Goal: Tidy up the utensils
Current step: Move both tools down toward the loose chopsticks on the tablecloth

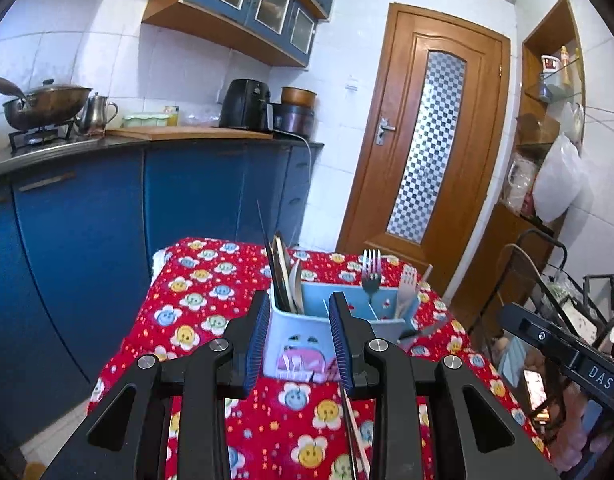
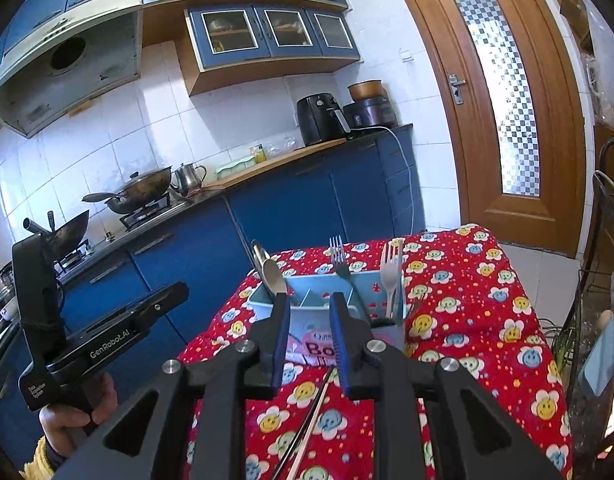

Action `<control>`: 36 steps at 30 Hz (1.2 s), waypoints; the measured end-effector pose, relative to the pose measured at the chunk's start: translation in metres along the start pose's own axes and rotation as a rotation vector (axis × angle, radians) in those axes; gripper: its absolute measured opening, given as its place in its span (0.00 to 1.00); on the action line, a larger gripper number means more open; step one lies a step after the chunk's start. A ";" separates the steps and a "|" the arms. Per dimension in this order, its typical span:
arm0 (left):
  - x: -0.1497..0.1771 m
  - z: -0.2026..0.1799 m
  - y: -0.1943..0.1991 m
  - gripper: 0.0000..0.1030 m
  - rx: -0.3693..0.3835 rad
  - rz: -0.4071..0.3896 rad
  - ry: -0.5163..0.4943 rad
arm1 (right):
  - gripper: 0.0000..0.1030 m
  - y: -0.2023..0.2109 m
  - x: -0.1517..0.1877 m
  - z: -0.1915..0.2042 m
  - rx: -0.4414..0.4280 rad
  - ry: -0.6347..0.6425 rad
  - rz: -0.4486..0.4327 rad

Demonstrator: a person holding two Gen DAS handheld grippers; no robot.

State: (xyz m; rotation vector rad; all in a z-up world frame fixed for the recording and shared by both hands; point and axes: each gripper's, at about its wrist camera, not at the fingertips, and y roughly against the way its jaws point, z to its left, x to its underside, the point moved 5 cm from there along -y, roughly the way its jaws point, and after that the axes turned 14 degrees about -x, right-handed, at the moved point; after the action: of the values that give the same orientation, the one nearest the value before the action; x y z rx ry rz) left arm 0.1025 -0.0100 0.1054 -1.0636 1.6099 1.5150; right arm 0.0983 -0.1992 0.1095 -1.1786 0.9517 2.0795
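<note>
Desk (image 1: 211,300) in red flowered cloth; blue utensil caddy (image 1: 291,332) near its far edge, spoons (image 1: 295,292) and forks (image 1: 371,276) sorted upright. Chopsticks (image 2: 307,424) loose at near edge. Left gripper (image 1: 295,340), right gripper (image 2: 307,336): jaws parted, empty. Next: grasp chopsticks, likely into a free compartment.

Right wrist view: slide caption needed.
Open right gripper faces a blue utensil holder with spoons and forks, chopsticks lying on the tablecloth.
</note>
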 end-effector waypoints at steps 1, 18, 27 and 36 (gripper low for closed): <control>0.001 0.000 0.002 0.30 0.000 0.000 -0.001 | 0.24 0.002 0.002 0.001 0.002 0.000 0.002; 0.063 -0.017 0.001 0.31 0.051 0.185 -0.054 | 0.28 0.015 0.063 -0.017 0.026 -0.095 0.108; 0.100 -0.030 -0.023 0.31 0.084 0.324 -0.078 | 0.32 0.012 0.092 -0.035 0.050 -0.116 0.148; 0.130 -0.038 -0.041 0.31 0.096 0.450 -0.085 | 0.32 0.010 0.109 -0.054 0.051 -0.168 0.167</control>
State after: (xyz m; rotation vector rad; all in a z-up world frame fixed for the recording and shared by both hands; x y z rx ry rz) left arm 0.0848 -0.0624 -0.0250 -0.5977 1.9267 1.7163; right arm 0.0674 -0.2346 -0.0036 -0.9096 1.0462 2.2307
